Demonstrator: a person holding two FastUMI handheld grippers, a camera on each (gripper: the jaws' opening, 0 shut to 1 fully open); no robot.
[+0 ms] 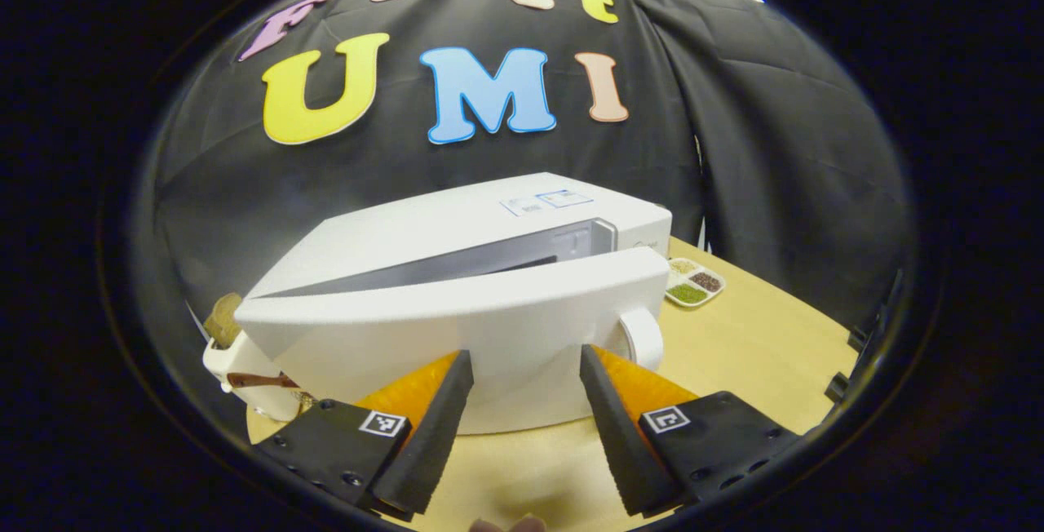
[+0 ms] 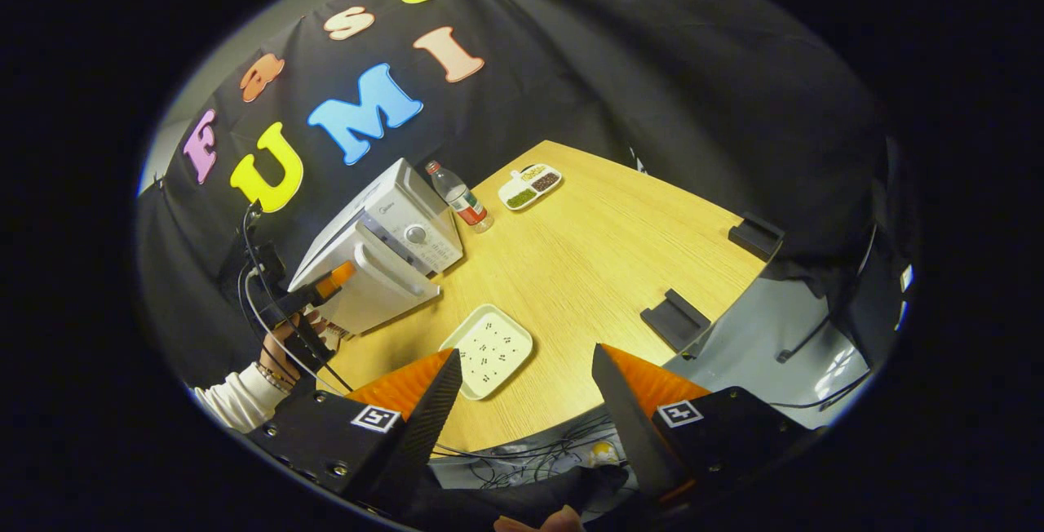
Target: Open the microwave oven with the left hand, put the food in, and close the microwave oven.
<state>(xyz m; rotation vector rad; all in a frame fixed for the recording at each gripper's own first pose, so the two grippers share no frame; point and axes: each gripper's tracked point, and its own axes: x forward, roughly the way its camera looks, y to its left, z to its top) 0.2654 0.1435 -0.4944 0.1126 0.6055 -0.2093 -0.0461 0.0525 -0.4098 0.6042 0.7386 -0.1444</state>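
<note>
Pale wooden counter (image 2: 587,271) under black cloth. Left gripper (image 1: 522,389), fingers apart, close before the ajar door (image 1: 457,328) of the white microwave oven (image 1: 489,230). Sectioned dish (image 1: 693,281) beyond the right finger. Right gripper (image 2: 522,389), fingers apart, empty; white food tray (image 2: 489,350) just ahead between them.
</note>
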